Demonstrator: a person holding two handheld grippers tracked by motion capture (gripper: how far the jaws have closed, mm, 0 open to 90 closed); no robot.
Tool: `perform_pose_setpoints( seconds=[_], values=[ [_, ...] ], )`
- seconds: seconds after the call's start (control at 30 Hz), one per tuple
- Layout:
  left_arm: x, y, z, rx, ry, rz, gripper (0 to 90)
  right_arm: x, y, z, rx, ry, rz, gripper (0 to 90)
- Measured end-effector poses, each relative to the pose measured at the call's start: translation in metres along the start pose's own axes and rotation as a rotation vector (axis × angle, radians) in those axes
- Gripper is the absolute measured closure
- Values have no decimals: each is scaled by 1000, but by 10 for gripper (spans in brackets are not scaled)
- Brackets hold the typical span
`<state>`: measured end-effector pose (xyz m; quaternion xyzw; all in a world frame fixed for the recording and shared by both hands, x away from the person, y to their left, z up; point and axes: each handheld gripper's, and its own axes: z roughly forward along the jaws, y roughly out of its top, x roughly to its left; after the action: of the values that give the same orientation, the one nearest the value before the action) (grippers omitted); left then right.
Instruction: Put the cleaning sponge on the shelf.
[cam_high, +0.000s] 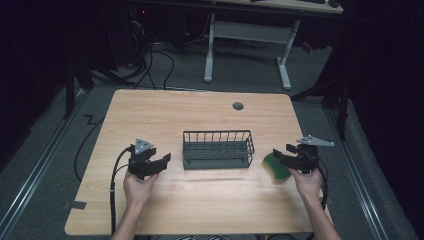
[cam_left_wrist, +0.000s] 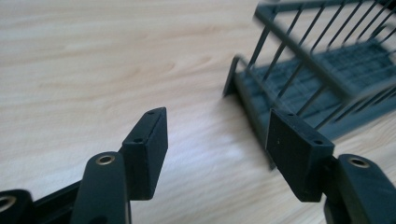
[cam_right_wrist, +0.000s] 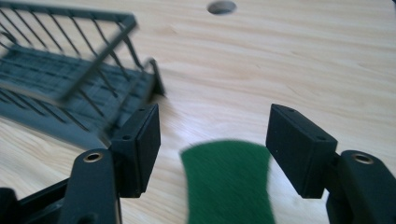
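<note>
**Inspector:** State the position of the green scouring pad (cam_high: 277, 167).

**Assistant:** It lies flat on the wooden table (cam_high: 200, 200), just right of the grey wire basket (cam_high: 217, 149) and apart from it. In the right gripper view the pad (cam_right_wrist: 227, 182) sits between the two black jaws, low in the frame; neither pad of the gripper presses on it.

**Inspector:** Right gripper (cam_high: 282, 158)?

**Assistant:** Jaws spread wide, nothing clamped. It hangs over the green pad's right edge, pointing towards the basket. The person's right hand (cam_high: 306, 182) holds it from behind.

**Inspector:** Left gripper (cam_high: 165, 161)?

**Assistant:** Jaws likewise parted and bare. It sits just left of the basket, pointing at it. In the left gripper view (cam_left_wrist: 217, 149) only table surface shows between the jaws, and the basket's near corner (cam_left_wrist: 233, 79) stands just beyond the right-hand jaw, blurred.

**Inspector:** Contents of the basket?

**Assistant:** None that I can make out
</note>
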<state>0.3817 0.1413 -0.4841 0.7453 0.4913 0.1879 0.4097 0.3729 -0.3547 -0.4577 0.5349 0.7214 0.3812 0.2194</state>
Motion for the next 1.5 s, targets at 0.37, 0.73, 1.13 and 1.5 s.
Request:
perform_pose_setpoints(
  seconds=[0.37, 0.73, 1.13, 1.5],
  values=[
    [19, -42, 8, 61, 84, -52, 384, -15, -20, 5, 69, -46, -10, 254],
    [18, -55, 10, 68, 139, 2, 376, -5, -24, 23, 134, -44, -68, 203],
    [15, -55, 11, 78, 152, 20, 353, -2, -29, 40, 227, -68, -89, 166],
    [15, -55, 11, 78, 154, 18, 352, 0, -33, 45, 235, -77, -95, 266]
  ],
)
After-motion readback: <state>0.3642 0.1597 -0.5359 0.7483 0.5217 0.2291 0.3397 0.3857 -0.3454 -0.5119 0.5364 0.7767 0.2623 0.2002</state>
